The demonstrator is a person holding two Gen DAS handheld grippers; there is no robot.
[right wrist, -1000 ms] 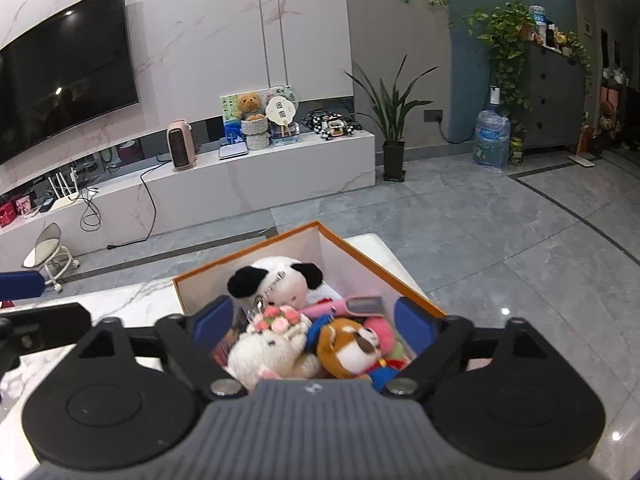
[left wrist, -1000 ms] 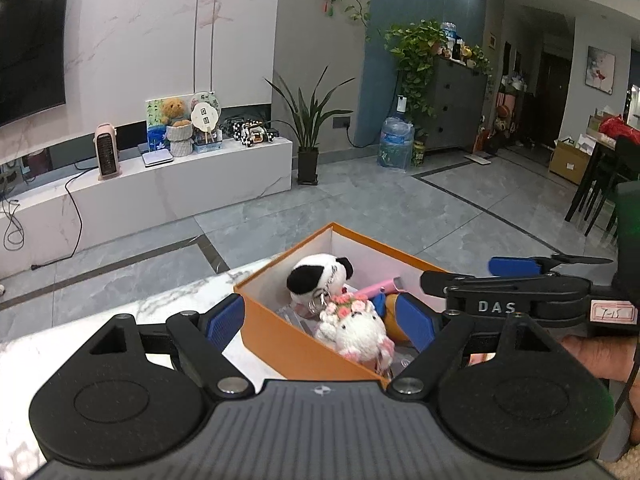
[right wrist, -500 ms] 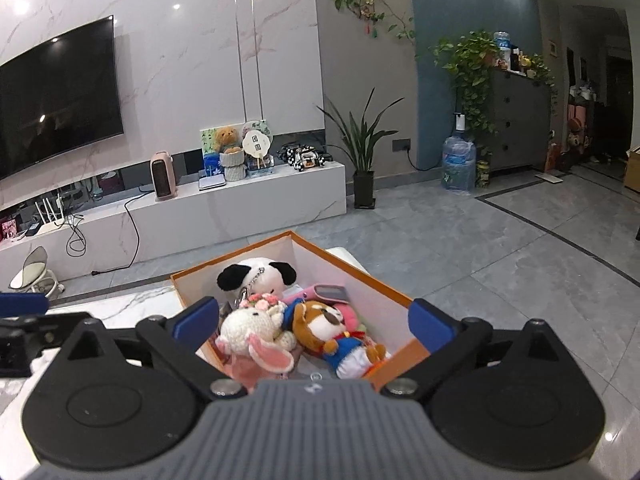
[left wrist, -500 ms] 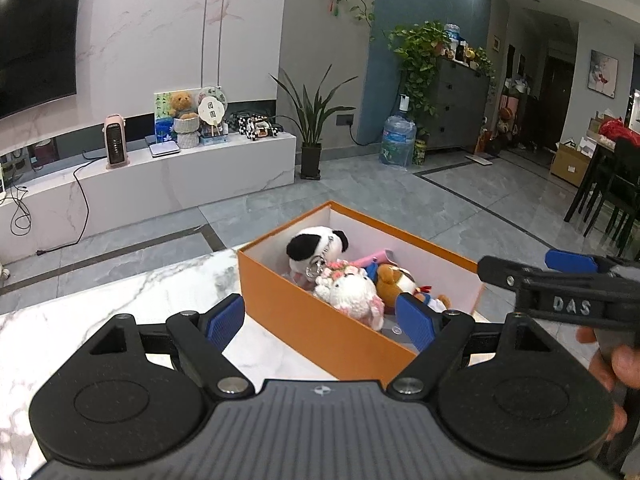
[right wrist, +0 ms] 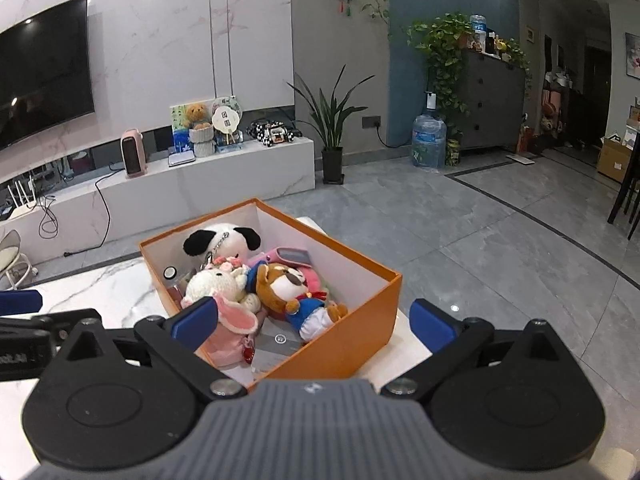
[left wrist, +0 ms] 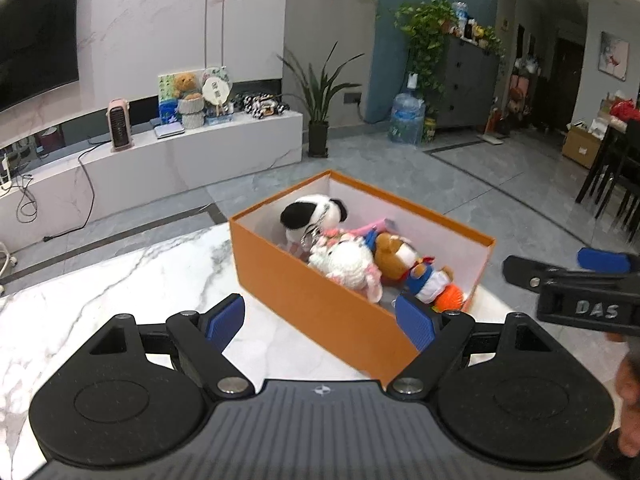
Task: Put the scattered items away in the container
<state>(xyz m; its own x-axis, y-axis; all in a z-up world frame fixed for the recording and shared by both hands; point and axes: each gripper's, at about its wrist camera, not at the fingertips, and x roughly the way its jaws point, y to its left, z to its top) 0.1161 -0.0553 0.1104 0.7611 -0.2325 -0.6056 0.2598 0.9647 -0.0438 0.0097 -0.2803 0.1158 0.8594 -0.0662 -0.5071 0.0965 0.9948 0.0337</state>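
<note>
1. Orange cardboard forms the container [right wrist: 344, 344], an open-topped box with a pale inner lining, which is placed at the end of a white marble table [left wrist: 132, 276].
2. The plush items are located inside the container: a black-and-white plush dog [right wrist: 222, 242] at the far end, a white plush rabbit [right wrist: 218, 288] with a flower crown and pink ears beside it, and a brown plush bear [right wrist: 286, 292] in blue-and-white clothing toward the near end.
3. A pink case [right wrist: 290, 258] is seen behind the bear, against the inner wall.
4. The right gripper [right wrist: 314, 320] is positioned over the near corner of the container. Its jaws have just been opening and are spread to full width; nothing is pressed by the blue pads [right wrist: 194, 320], although the rabbit's ear lies just beyond the left-hand pad.
5. The left gripper [left wrist: 320, 320] is held beside the long wall of the container, with its jaws wide apart and nothing between them.
6. In the left wrist view, the right gripper is visible at the right edge, gripped by a hand [left wrist: 628, 384].
7. No items are seen on the visible table surface outside the container.
</note>
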